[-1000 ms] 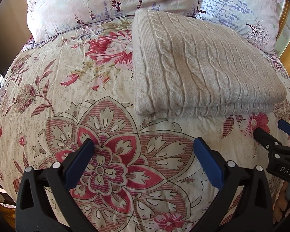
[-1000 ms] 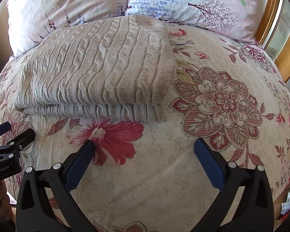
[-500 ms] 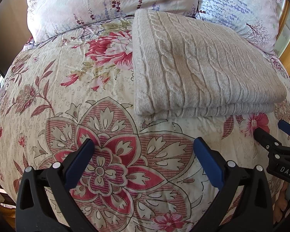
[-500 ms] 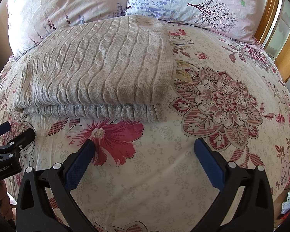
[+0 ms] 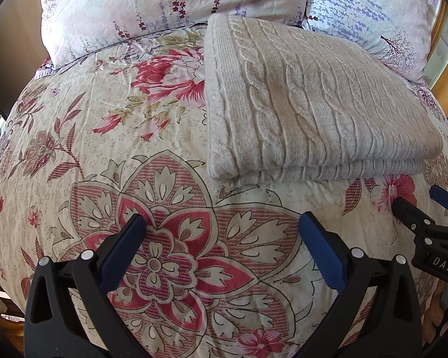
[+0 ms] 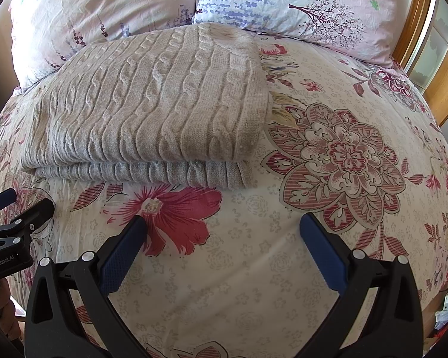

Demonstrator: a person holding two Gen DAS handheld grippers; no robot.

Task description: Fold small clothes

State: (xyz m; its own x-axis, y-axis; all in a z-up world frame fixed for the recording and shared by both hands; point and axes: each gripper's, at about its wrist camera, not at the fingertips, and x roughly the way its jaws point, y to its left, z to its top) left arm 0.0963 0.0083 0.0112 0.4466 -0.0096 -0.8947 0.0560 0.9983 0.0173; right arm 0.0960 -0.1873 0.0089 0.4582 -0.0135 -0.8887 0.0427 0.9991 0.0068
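On floral bedspread (pillows behind): folded sweater.

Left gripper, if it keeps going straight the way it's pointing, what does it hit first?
Probably the flowered bedspread, since the open left gripper tilts down toward it; the folded sweater lies beyond, toward the right. Depth is uncertain.

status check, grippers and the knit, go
Left gripper open, empty, hovering over the bedspread. Right gripper open, empty, same. Beige cable-knit sweater folded flat, lying ahead of both. Nothing in the way.
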